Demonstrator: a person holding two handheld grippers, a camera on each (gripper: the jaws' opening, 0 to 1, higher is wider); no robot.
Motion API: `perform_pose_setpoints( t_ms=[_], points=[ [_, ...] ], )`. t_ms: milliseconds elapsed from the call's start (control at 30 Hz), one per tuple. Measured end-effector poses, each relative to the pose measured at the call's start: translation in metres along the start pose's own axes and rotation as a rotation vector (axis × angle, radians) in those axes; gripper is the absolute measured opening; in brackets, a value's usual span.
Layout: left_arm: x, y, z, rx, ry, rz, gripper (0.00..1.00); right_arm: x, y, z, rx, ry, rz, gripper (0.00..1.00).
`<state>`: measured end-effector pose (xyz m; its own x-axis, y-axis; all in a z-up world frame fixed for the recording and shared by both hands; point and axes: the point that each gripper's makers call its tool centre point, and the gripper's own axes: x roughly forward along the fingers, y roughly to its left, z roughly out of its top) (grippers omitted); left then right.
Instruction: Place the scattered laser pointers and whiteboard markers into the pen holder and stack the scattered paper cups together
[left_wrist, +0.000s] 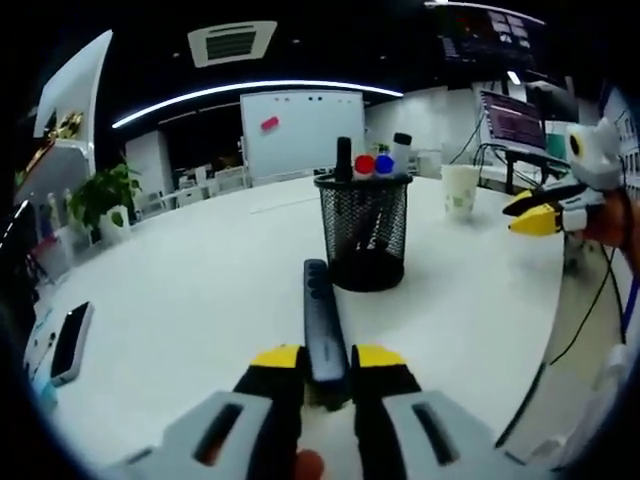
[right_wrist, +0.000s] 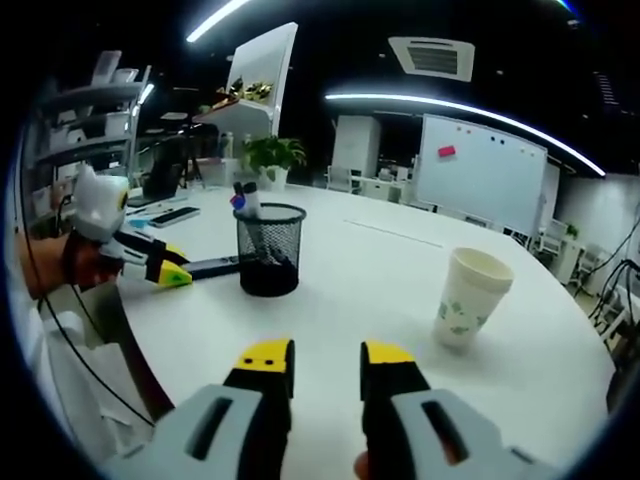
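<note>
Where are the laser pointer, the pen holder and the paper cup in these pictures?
laser pointer (left_wrist: 322, 320), left gripper view, on its dark body above the jaws holding it.
pen holder (left_wrist: 366, 232), left gripper view, on its black mesh wall.
paper cup (right_wrist: 470, 298), right gripper view, on its side wall.

Black mesh pen holder (left_wrist: 366, 238) upright, markers (left_wrist: 374, 163) inside. Dark laser pointer (left_wrist: 323, 330) pinched at its near end. Paper cup (right_wrist: 470, 297) upright, well apart.
</note>
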<state>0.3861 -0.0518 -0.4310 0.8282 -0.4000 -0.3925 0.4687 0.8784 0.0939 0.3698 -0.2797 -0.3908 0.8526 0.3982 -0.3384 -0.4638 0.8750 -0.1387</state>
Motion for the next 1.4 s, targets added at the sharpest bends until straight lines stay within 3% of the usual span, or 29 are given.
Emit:
perform_pose_setpoints(
  t_ms=[700,1400],
  points=[
    [-0.008,0.01,0.037,0.027,-0.106,0.013,0.19,0.001,0.002,0.002,-0.014,0.004,0.004,0.27],
    [-0.013,0.017,0.049,0.053,-0.133,0.029,0.19,0.0,0.005,0.001,-0.024,0.014,0.008,0.27]
  ],
)
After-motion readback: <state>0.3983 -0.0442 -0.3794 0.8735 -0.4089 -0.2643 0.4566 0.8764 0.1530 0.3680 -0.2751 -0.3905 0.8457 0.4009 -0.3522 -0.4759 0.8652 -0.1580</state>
